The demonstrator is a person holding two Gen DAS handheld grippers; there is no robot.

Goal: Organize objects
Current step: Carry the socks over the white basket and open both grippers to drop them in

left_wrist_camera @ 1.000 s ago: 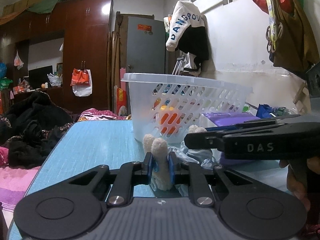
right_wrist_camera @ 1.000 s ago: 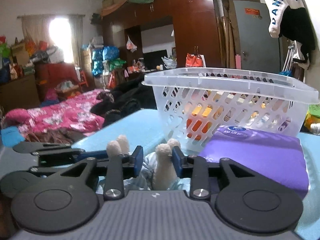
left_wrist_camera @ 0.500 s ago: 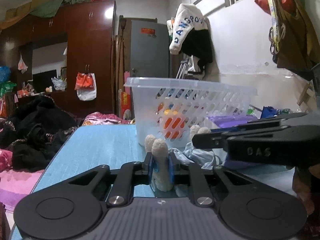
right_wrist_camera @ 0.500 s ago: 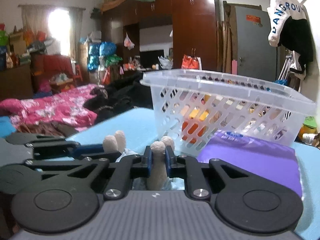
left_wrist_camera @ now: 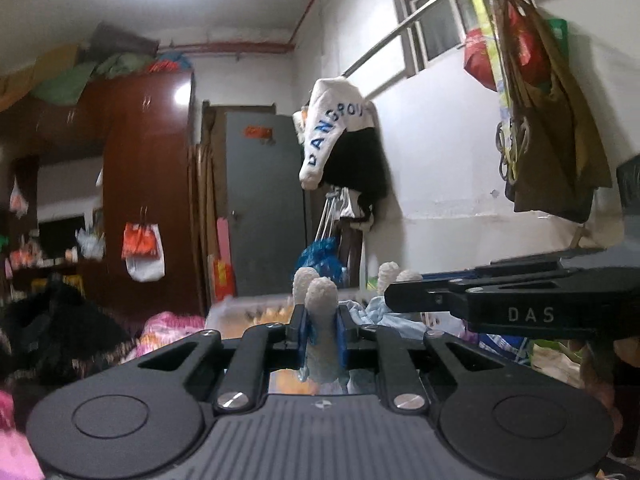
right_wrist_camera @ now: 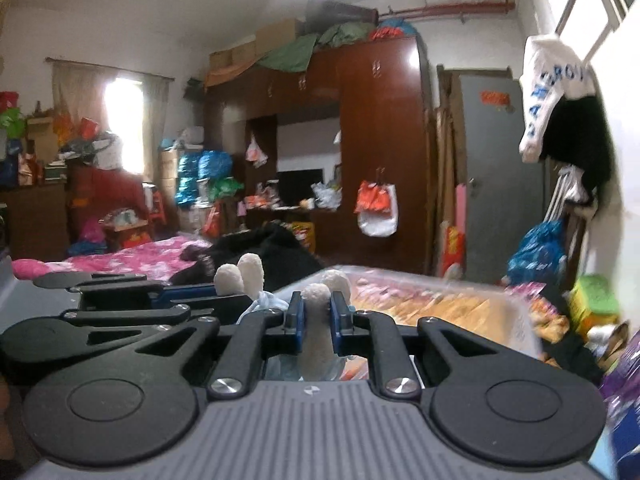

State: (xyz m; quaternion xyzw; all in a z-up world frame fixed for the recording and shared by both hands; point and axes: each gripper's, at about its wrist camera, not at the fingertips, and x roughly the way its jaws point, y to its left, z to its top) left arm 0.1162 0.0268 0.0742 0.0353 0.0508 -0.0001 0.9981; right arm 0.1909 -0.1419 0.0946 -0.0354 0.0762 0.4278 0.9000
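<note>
Right wrist alone shows basket (right_wrist_camera: 460,300) contents (blurred, perhaps packets); both tongs clamp plush limbs.

A: You've got a brown wardrobe (right_wrist_camera: 380,152) at the far wall, with boxes (right_wrist_camera: 256,46) and a green cloth (right_wrist_camera: 292,54) piled on top.

B: And beside it?

A: A grey door (left_wrist_camera: 264,204). An orange-and-white bag (right_wrist_camera: 376,208) hangs on the wardrobe front.

B: What's on your right wall?

A: A white top with blue letters (left_wrist_camera: 332,124) on a rail, over something black. Nearer you, an olive bag (left_wrist_camera: 560,136) and a red bag (left_wrist_camera: 478,58).

B: The left?

A: A bed with a pink cover (right_wrist_camera: 120,260), dark clothes (right_wrist_camera: 272,248) heaped on it, and a curtained window (right_wrist_camera: 120,120).
</note>
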